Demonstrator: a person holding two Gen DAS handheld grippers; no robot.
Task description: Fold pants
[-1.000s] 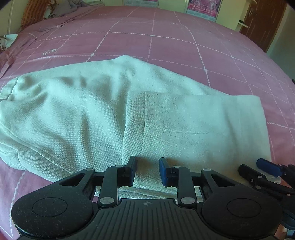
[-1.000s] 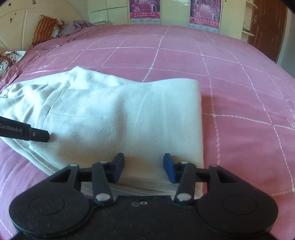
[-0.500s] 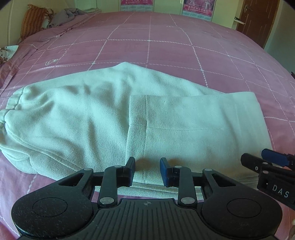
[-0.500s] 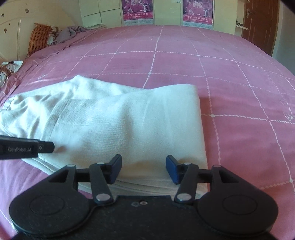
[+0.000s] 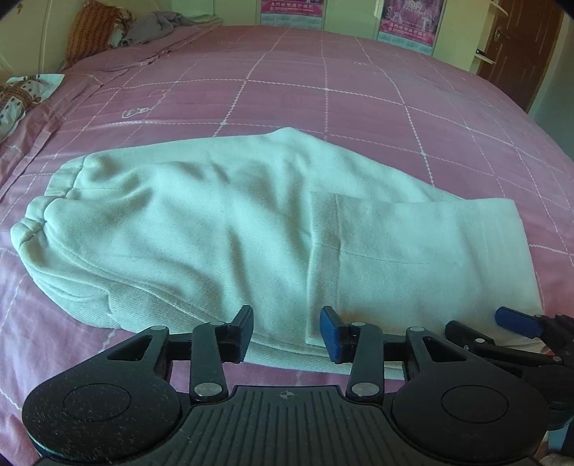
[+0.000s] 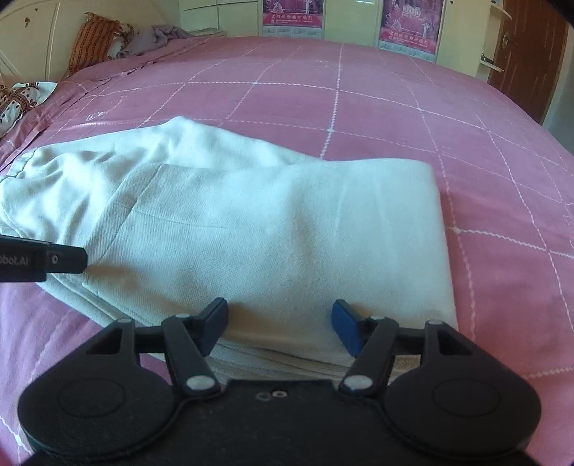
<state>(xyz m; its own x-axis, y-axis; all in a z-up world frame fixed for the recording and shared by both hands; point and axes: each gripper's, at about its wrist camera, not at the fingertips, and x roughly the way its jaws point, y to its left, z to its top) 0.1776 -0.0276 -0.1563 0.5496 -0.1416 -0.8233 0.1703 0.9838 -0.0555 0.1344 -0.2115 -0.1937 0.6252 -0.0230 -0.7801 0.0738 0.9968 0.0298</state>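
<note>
Pale white pants (image 5: 229,229) lie folded on the pink bed, waistband at the left, legs doubled back over the right part. They also show in the right wrist view (image 6: 251,222). My left gripper (image 5: 287,331) is open and empty above the pants' near edge. My right gripper (image 6: 280,328) is open and empty above the near edge of the folded legs. The right gripper's fingers (image 5: 516,322) show at the right in the left wrist view. The left gripper's finger (image 6: 64,258) shows at the left in the right wrist view.
The pink checked bedspread (image 5: 358,93) stretches all around the pants. An orange pillow (image 5: 89,32) and a grey garment (image 5: 158,25) lie at the far left. A patterned cloth (image 5: 21,96) lies at the left edge. A brown door (image 5: 520,46) stands at the far right.
Both grippers have drawn back and up a little from the pants, so more of the bed shows. Both stay open; the pants have not moved.
</note>
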